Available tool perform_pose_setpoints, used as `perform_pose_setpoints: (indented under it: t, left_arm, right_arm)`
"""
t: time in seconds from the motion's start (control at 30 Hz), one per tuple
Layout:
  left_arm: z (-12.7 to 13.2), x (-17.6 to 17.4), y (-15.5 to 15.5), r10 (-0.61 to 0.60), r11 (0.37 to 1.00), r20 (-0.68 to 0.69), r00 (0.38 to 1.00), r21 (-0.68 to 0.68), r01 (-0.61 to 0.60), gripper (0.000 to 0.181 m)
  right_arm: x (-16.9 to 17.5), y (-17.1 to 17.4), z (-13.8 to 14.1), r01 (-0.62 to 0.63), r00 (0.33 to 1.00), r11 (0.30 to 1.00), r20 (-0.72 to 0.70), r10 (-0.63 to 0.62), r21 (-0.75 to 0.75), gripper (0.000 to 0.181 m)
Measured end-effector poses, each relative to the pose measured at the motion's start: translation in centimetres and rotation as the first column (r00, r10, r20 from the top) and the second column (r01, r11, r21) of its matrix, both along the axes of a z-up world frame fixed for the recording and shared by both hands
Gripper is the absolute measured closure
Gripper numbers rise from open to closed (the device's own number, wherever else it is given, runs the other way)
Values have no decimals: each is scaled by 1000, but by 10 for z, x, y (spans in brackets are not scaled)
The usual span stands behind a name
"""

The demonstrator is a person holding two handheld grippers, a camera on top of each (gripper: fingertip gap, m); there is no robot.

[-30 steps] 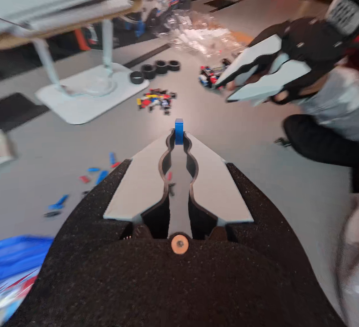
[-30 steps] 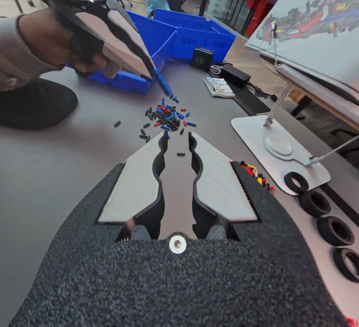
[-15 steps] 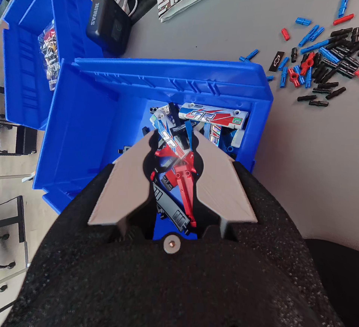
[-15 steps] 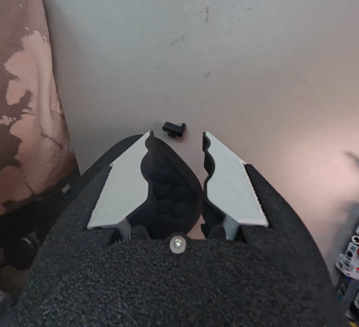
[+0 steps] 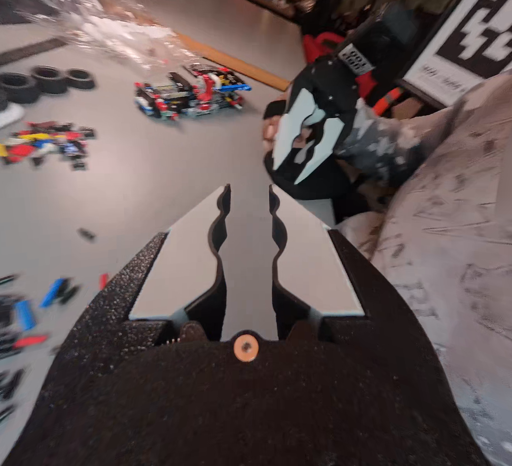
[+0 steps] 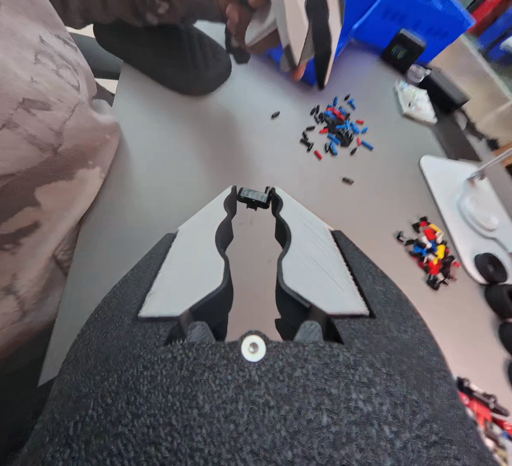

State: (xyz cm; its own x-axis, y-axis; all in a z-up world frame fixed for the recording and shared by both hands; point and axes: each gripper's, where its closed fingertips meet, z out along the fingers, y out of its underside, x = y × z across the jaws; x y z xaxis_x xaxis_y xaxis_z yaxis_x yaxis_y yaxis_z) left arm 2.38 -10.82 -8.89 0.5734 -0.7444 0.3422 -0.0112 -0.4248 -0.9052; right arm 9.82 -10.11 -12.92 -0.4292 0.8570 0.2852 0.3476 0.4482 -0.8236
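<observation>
The right gripper (image 6: pixel 253 192) holds a small black plastic piece (image 6: pixel 253 197) between its two fingertips. The piece is flat and short, with a little peg on its lower side, and it lies crosswise in the grip, above the grey table (image 6: pixel 194 147). The left gripper (image 5: pixel 249 189) has its fingers apart with nothing between them; it hangs over a bare part of the table. The nearest thing to it is one small dark piece (image 5: pixel 86 234) lying to its left.
</observation>
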Motion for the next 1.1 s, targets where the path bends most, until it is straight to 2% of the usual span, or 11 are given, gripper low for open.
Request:
perform_pose_setpoints:
  t: [0.03, 0.2, 0.33, 0.4, 0.53, 0.63, 0.73, 0.97, 1.1]
  left_arm:
    - [0, 13, -1, -43, 998, 77, 996, -45, 47, 156]
    - [-6, 39, 6, -60, 970, 323, 945, -206, 132, 161]
    - [-11, 40, 9, -46, 961, 370, 928, -236, 142, 178]
    - [-12, 37, 11, -33, 962, 368, 929, -239, 129, 179]
    - [-7, 34, 11, -33, 968, 387, 922, -216, 126, 179]
    - [5, 26, 14, -17, 983, 429, 903, -156, 93, 180]
    - [9, 19, 16, 3, 989, 461, 887, -134, 66, 180]
    - [12, 22, 12, -14, 983, 513, 858, -151, 106, 180]
    - [9, 21, 13, -2, 984, 470, 883, -154, 85, 181]
  right_arm:
    - [-7, -1, 7, -9, 999, 999, -42, 10, 43, 157]
    - [-34, -8, 25, -12, 984, 978, -170, 48, 206, 157]
    - [-45, -9, 24, -10, 980, 953, -186, 70, 303, 157]
    - [-48, -8, 24, -2, 978, 947, -195, 68, 321, 157]
    - [-52, -8, 30, 8, 967, 958, -245, 65, 286, 157]
    - [-56, 3, 40, 67, 951, 987, -308, -20, 145, 145]
    - [-56, 4, 50, 51, 929, 999, -367, -49, -6, 142]
    - [-62, -5, 44, 38, 926, 998, -377, -19, 41, 153]
    - [-62, -2, 41, 32, 938, 999, -345, -28, 8, 158]
